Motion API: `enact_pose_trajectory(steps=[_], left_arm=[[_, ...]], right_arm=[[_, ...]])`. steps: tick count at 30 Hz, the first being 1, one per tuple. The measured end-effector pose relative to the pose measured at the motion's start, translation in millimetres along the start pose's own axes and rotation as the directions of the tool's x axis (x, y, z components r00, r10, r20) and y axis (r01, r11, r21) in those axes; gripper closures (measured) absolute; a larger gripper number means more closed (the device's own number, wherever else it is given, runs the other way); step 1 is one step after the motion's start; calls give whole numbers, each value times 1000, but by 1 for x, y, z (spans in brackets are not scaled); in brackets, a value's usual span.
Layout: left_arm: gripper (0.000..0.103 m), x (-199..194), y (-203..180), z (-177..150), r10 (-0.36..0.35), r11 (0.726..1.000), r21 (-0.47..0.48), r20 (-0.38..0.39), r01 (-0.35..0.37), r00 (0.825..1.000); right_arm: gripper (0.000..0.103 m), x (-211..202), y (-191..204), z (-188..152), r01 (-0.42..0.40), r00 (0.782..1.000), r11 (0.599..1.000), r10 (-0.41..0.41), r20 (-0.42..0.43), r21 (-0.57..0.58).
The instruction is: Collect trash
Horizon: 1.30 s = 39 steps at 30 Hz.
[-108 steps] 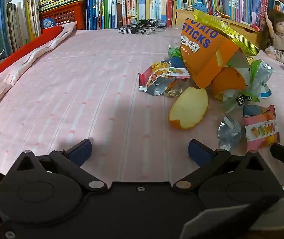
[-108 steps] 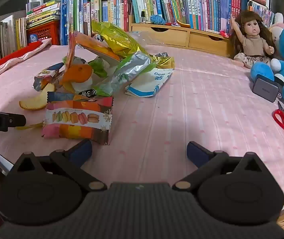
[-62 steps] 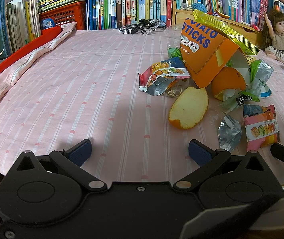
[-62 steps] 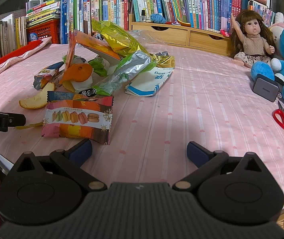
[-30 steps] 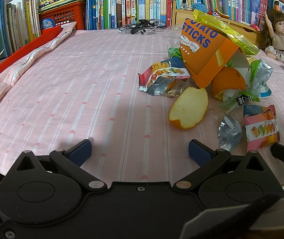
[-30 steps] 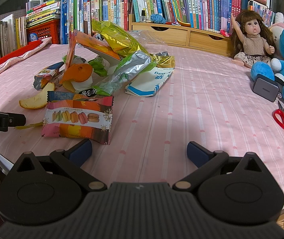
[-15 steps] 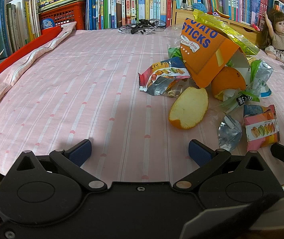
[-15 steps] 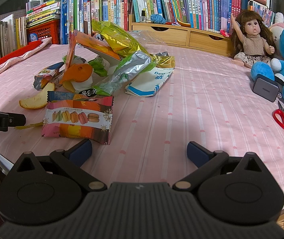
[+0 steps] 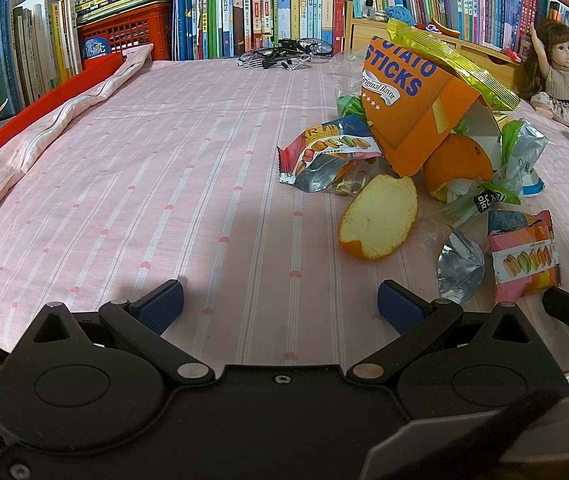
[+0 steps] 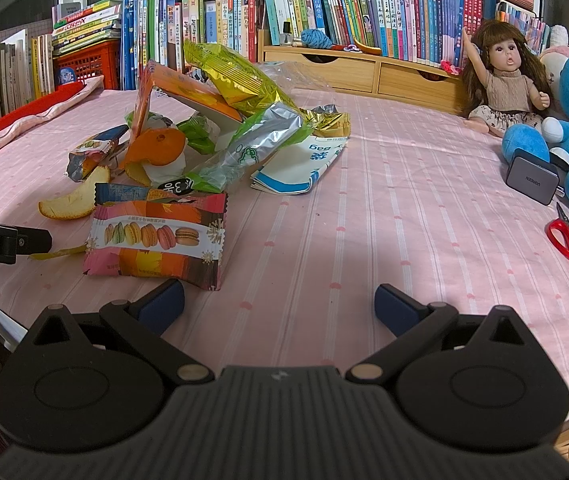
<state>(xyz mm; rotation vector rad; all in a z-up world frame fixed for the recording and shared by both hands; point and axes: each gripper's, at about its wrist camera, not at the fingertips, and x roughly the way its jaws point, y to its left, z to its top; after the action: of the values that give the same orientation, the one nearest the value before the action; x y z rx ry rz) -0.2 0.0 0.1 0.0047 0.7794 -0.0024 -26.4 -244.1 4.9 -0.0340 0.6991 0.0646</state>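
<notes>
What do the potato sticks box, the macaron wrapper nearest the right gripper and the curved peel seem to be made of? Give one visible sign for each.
Potato sticks box: looks like printed cardboard, matte, with stiff flat panels and a plain white inside.
Macaron wrapper: probably plastic film, glossy, with zigzag-cut ends.
Peel: apparently citrus rind, with orange skin and pale spongy pith.

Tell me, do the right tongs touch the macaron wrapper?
Apart. The right wrist view shows pink cloth between the open right tongs and the macaron wrapper.
</notes>
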Motion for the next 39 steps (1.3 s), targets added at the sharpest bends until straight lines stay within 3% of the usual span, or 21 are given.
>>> enact_pose_trajectory(steps=[25, 32, 39], left_arm=[[0, -2, 4, -5, -19, 1000, 21, 43, 18, 999], [1, -17, 10, -7, -84, 996, 7, 58, 84, 995], [12, -28, 14, 0, -127, 992, -14, 118, 129, 985]], right_arm=[[0, -4, -1, -6, -3, 999, 1000, 3, 45, 8], [0, -25, 7, -8, -167, 974, 986, 164, 154, 5], [0, -3, 34, 12, -228, 962, 973, 232, 145, -44]])
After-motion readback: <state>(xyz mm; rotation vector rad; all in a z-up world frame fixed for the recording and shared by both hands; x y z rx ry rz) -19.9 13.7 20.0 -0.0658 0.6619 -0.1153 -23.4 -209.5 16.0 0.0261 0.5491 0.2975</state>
